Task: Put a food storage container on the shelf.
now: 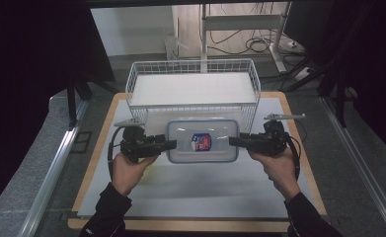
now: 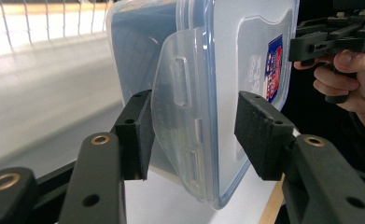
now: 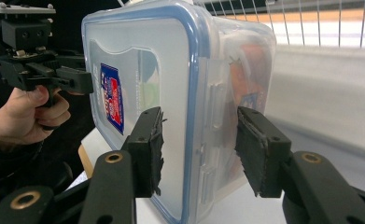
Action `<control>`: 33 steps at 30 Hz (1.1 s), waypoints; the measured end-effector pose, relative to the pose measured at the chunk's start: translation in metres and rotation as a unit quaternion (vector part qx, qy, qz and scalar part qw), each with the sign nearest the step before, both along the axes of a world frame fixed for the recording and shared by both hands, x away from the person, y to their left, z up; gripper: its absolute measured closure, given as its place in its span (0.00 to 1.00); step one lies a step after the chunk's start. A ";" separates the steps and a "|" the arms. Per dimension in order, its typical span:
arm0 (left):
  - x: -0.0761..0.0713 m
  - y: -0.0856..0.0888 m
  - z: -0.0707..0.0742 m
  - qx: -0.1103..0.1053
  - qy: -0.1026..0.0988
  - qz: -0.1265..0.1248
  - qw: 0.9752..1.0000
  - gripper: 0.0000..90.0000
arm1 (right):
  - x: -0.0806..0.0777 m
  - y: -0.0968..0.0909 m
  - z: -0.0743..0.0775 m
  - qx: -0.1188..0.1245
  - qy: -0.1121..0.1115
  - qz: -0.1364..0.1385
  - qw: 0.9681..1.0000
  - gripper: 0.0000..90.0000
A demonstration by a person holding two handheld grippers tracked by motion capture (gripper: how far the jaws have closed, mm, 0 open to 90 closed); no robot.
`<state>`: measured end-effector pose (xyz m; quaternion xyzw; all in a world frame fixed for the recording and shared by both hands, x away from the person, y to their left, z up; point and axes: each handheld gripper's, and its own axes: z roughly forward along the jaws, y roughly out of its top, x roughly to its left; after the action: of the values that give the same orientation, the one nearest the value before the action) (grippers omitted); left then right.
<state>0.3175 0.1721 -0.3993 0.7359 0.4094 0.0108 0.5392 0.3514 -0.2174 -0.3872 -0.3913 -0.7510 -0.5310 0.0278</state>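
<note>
A clear plastic container with a blue-rimmed lid and a red and blue label hangs level above the white mat, just in front of the wire basket. My left gripper is shut on its left end, and in the left gripper view its pads clamp the side latch of the container. My right gripper is shut on the right end. In the right gripper view one pad presses the lid of the container and the other presses the base.
A white wire basket with a flat white floor stands at the back of the mat, right behind the container. The wooden board's edge runs along the front. Metal rails flank the table on both sides.
</note>
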 end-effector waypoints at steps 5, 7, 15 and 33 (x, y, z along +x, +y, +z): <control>0.010 0.009 0.019 -0.002 -0.008 0.006 1.000 0.54 | 0.013 0.009 0.020 0.003 -0.010 0.003 1.000 0.59; 0.014 0.012 0.025 -0.003 -0.009 0.007 1.000 0.54 | 0.018 0.012 0.025 0.004 -0.011 0.004 1.000 0.59; 0.032 0.024 0.042 -0.015 -0.017 0.009 1.000 0.54 | 0.036 0.024 0.047 0.004 -0.026 0.007 1.000 0.59; 0.072 0.041 0.079 -0.041 -0.030 0.026 0.998 0.55 | 0.077 0.040 0.085 0.011 -0.035 0.005 0.999 0.59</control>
<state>0.3892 0.2134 -0.3203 0.7017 0.4118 0.0304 0.5806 0.4282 -0.1771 -0.3021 -0.3682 -0.7478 -0.5524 0.0082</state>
